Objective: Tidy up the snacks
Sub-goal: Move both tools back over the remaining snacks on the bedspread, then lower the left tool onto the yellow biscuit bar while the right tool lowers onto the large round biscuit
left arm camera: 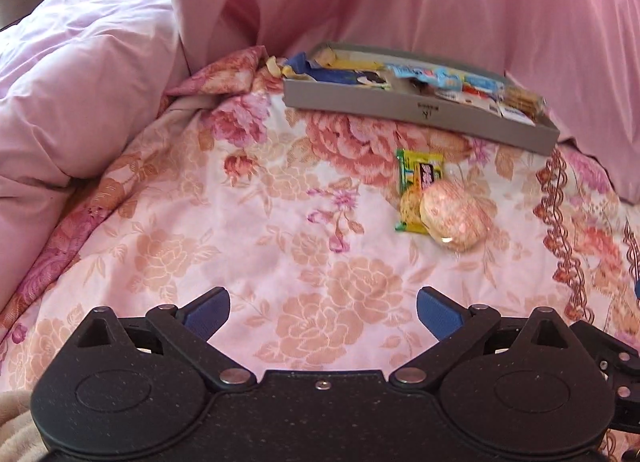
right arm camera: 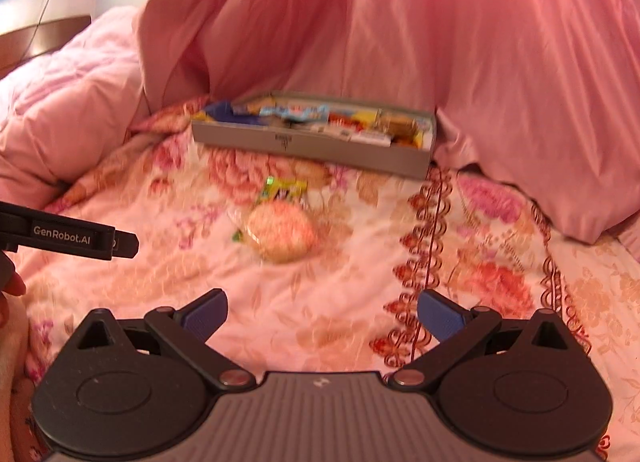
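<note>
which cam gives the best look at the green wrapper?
Left wrist. The green wrapper is sharp there and mostly exposed, with only its lower right corner under the round bun. In the right wrist view it is motion-blurred and largely hidden behind the bun, only its top edge showing.

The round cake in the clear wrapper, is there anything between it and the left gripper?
No. In the left wrist view only bare flowered bedsheet lies between the open left gripper and the round clear-wrapped cake.
</note>
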`<state>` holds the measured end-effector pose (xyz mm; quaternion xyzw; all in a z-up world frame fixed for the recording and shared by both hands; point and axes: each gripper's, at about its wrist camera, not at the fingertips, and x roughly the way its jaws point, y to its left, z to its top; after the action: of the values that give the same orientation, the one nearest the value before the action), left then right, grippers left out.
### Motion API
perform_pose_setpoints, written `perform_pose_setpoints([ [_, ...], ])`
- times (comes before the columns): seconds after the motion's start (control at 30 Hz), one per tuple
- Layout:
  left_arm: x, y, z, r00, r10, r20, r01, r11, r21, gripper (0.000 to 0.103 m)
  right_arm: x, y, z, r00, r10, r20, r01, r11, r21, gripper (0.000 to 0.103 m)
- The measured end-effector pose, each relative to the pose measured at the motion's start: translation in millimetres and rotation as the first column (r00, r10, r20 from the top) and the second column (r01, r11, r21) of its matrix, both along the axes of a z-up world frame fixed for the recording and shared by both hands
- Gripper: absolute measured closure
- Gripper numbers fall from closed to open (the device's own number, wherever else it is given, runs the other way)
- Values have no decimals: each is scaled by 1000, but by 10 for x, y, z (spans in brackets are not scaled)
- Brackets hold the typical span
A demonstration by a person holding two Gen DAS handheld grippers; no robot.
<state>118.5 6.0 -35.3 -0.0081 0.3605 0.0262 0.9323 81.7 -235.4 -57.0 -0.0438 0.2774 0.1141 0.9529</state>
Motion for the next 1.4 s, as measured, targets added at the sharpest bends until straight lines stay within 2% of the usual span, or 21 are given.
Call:
perform_pose_setpoints([
  [0.2, 44, -55, -47, 1000, -22, -21, 22, 999, 33, 3, 109, 12, -98, 997, 4, -79, -5, 1000, -9, 0],
  [0.53, 184, -40, -142, 1000, -18, -15, 19, 999, 41, 3, 434, -28, -156, 991, 53, -127, -55, 998, -11, 0],
  [0.97, 435, 41, -217, 998, 59, 20, -60, 995, 76, 3, 983, 252, -405, 984, 176, -38, -179, 981, -75, 0],
  [1.13, 580, 93, -228, 995, 92, 45, -93, 995, 32, 3, 1145, 451, -479, 967, 253, -5, -252, 959, -128, 0],
  [1.27, 708, 138, -261, 992, 116, 46, -116, 993, -1, 3, 1310, 588, -554, 961, 277, 23, -269, 947, -178, 0],
  [1.4, 808, 187, -297, 988, 145, 47, -144, 989, -23, 3, 1507, 600, -595, 963, 269, 19, -263, 954, -142, 0],
])
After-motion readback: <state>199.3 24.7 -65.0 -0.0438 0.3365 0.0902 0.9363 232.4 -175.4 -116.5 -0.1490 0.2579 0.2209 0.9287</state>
